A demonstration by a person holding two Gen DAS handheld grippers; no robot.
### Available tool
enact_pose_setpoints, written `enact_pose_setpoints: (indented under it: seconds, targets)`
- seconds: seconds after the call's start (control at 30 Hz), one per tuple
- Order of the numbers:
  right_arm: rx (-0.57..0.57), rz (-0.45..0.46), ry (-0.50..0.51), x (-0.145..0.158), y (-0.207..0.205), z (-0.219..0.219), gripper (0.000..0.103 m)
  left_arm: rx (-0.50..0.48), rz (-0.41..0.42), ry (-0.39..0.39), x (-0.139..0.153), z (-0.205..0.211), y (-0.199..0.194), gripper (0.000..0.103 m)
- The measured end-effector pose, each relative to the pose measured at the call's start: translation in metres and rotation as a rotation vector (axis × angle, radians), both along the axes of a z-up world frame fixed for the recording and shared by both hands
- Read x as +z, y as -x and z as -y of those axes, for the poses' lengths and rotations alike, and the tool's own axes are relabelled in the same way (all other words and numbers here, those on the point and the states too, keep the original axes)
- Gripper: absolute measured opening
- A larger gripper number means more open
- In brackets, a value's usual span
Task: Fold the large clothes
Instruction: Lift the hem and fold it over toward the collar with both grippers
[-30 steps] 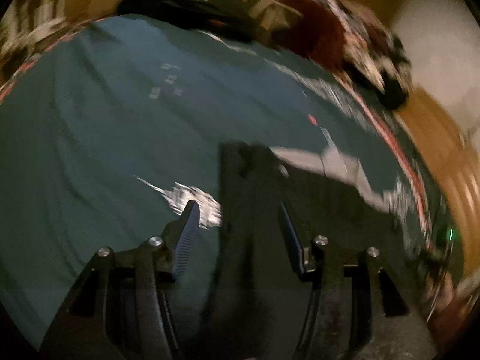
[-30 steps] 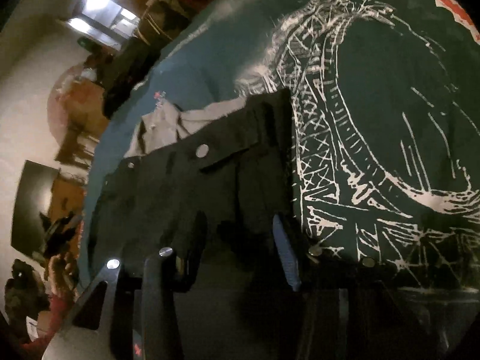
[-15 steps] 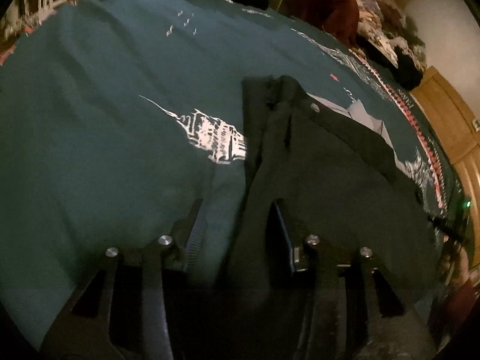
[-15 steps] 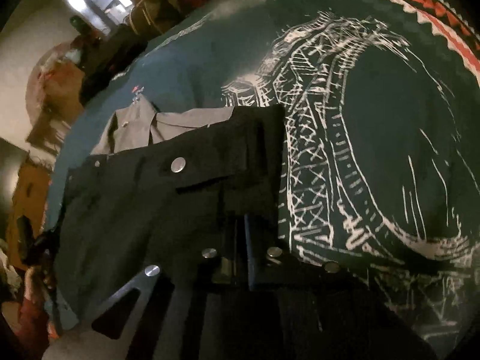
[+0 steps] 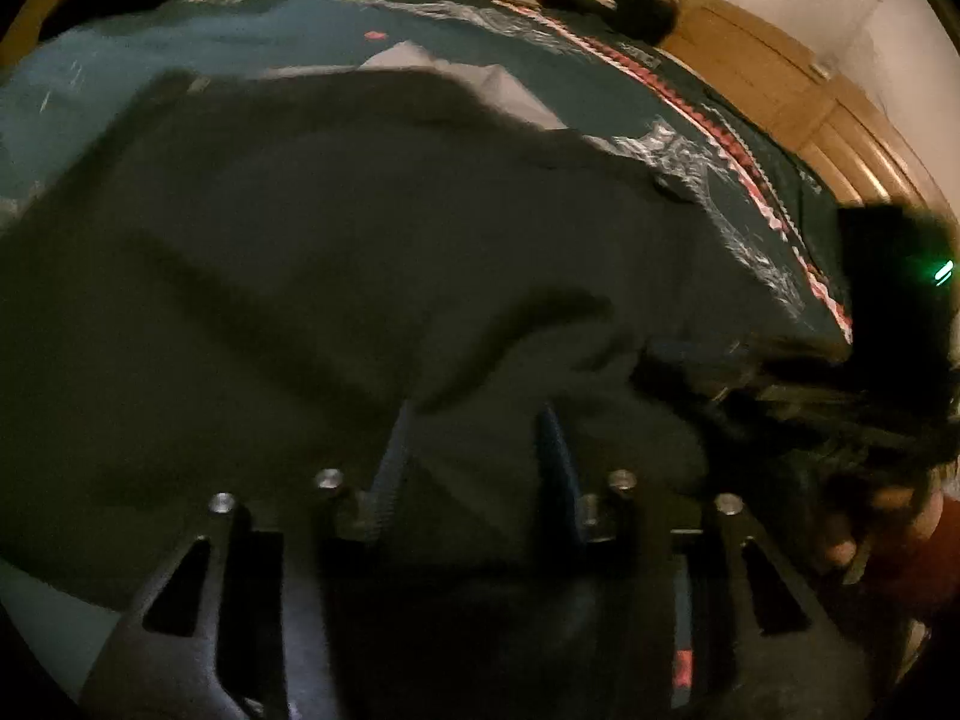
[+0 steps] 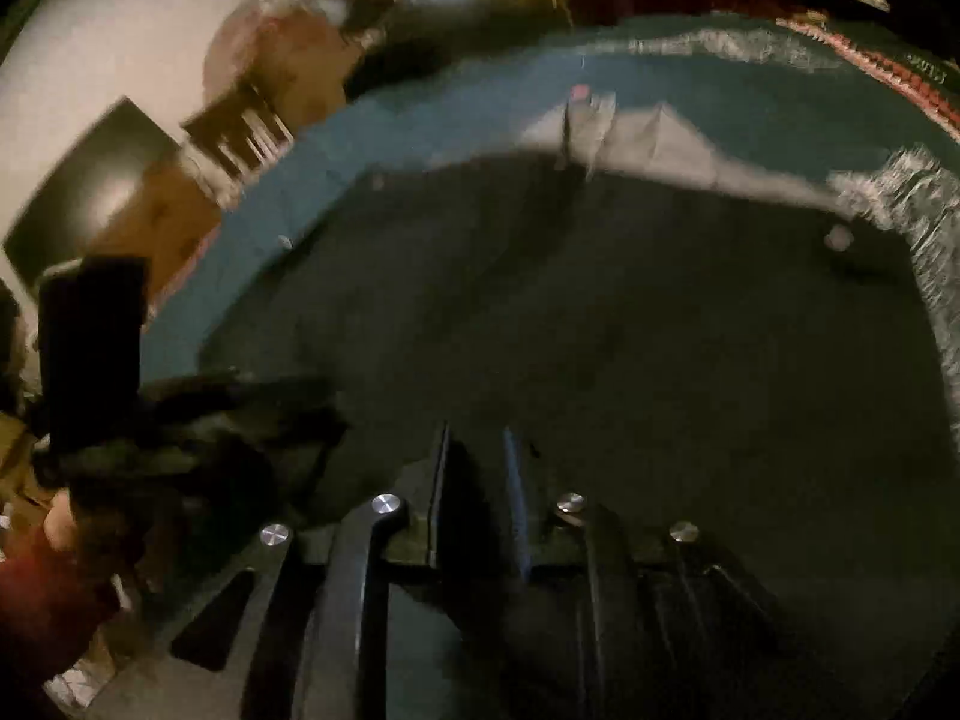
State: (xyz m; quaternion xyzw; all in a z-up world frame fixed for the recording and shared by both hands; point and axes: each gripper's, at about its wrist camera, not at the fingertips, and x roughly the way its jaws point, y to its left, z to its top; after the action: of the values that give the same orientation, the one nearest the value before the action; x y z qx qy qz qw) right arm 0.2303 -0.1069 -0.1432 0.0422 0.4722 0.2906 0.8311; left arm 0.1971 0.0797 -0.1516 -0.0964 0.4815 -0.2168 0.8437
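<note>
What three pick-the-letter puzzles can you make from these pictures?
1. Where does the black garment lie?
A. on the teal blanket
B. on a chair
C. on bare floor

2. What colour is the cloth peeking out at its far edge?
A. yellow
B. light grey
C. pink

3. What is between the right claw fingers?
A. a spoon
B. nothing
C. black fabric

Answers:
1 A, teal shows around the garment.
2 B, pale grey folds show there.
3 C, dark fabric fills the narrow gap.
</note>
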Motion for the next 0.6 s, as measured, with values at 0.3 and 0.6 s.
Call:
enact_pose_setpoints:
  seconds: [0.3,0.6]
  targets:
    - [-0.032,0.029,0.006,-0.001,0.002,0.017,0.03,0.194,-0.036,0.193,-0.003,-0.107,-0.002,0.008]
    - [-0.145,-0.054,0.032,-0.014,0.008,0.092,0.017,0.508,-0.03,0.101,0.014,-0.198,0.027,0.021]
